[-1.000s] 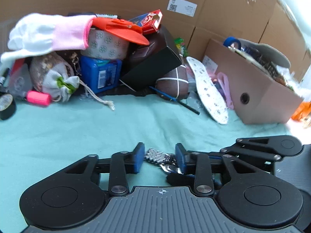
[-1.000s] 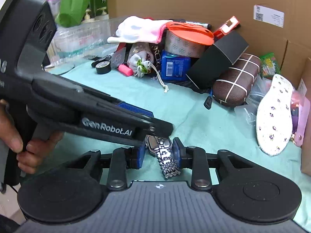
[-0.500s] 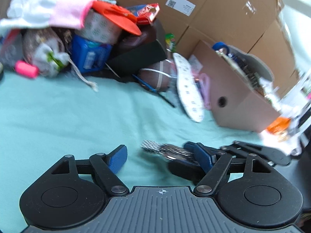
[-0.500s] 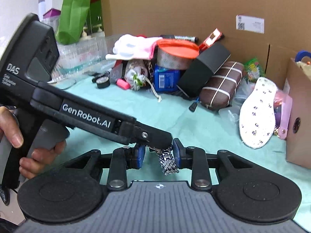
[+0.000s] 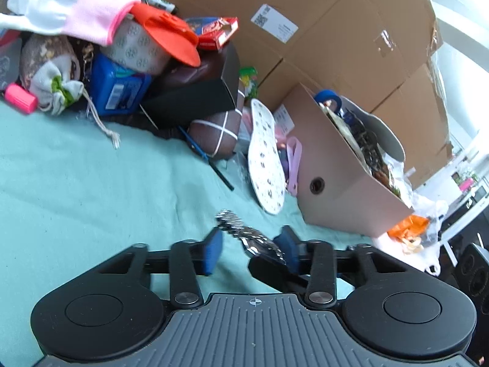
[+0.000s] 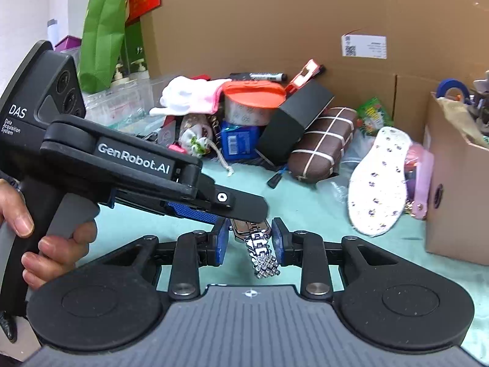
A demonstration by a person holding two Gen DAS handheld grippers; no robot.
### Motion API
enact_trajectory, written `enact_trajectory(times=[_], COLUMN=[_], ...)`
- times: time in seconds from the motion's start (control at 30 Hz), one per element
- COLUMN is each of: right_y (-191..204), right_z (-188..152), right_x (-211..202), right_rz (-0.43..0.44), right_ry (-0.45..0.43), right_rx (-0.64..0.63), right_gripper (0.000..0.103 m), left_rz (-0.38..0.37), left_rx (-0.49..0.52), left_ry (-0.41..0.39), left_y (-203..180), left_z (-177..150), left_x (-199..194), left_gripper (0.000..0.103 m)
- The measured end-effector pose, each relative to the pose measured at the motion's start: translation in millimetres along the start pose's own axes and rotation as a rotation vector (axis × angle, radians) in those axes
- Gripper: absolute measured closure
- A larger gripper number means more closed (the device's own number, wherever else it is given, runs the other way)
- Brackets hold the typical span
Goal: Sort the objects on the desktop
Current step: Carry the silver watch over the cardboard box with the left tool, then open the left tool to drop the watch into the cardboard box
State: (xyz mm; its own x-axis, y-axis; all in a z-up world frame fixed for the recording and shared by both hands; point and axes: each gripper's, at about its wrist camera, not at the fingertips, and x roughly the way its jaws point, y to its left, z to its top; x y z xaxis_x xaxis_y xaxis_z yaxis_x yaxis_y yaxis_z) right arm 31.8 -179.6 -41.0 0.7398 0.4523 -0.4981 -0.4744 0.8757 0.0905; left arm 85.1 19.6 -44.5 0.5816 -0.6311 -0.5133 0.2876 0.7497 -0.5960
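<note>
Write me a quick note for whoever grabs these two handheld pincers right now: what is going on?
Right gripper: shut on the silver metal link watch, held above the teal cloth.
Left gripper: jaws closing around the same watch, pads not pressing on it yet.
Open brown cardboard box on the right already holds items.
Left to do: the watch is not placed anywhere, and the heap of clutter against the cardboard wall is unsorted.

Both wrist views face 1 clutter pile (image 5: 146, 70) closely.
</note>
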Motion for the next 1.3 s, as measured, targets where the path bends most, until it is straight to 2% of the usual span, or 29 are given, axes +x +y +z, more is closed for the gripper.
enact_trajectory(times=[0.1, 0.13, 0.17, 0.23, 0.4, 0.5, 0.83, 1.03, 1.27, 1.3], right_y=[-4.4, -5.9, -7.1, -12.4, -32.3, -49.4, -120.2, -171.1, -224.0, -228.4], right_z=[5.1, 6.8, 9.1, 14.0, 30.2, 39.8, 77.8, 88.1, 80.5, 79.8], right_x=[-5.4, -7.4, -9.7, -15.3, -38.1, -54.7, -103.3, -111.4, -96.3, -93.1], right_rz=[-0.019, -0.028, -0.039, -0.059, -0.134, -0.188, -0.375, -0.46, -0.467, -0.469], right_ry=[-0.023, -0.031, -0.04, -0.057, -0.136, -0.185, -0.325, -0.337, -0.293, -0.291], right_rx=[-0.003, -0.008, -0.012, -0.02, -0.032, -0.027, -0.007, 0.041, 0.137, 0.139], right_gripper=[0.069, 0.069, 0.069, 0.069, 0.069, 0.069, 0.069, 0.069, 0.068, 0.068], left_rz=[-0.005, -0.004, -0.014, -0.026, -0.063, -0.108, -0.247, -0.284, -0.243, -0.236], left_rx=[0.01, 0.025, 0.044, 0.085, 0.202, 0.248, 0.392, 0.483, 0.497, 0.498], left_ry=[-0.023, -0.034, -0.039, -0.057, -0.101, -0.106, -0.116, -0.094, -0.023, -0.02], left_y=[-9.7, -15.7, -22.9, -40.0, -89.2, -117.6, -222.3, -269.0, -286.7, -287.0], left_z=[4.9, 6.7, 8.7, 13.3, 28.1, 41.9, 91.4, 103.7, 106.1, 107.2], left_x=[1.6, 1.9, 2.5, 3.9, 15.5, 28.5, 81.1, 131.3, 192.1, 197.8], left_gripper=[0.056, 0.076, 0.081, 0.084, 0.083, 0.087, 0.088, 0.089, 0.088, 0.085])
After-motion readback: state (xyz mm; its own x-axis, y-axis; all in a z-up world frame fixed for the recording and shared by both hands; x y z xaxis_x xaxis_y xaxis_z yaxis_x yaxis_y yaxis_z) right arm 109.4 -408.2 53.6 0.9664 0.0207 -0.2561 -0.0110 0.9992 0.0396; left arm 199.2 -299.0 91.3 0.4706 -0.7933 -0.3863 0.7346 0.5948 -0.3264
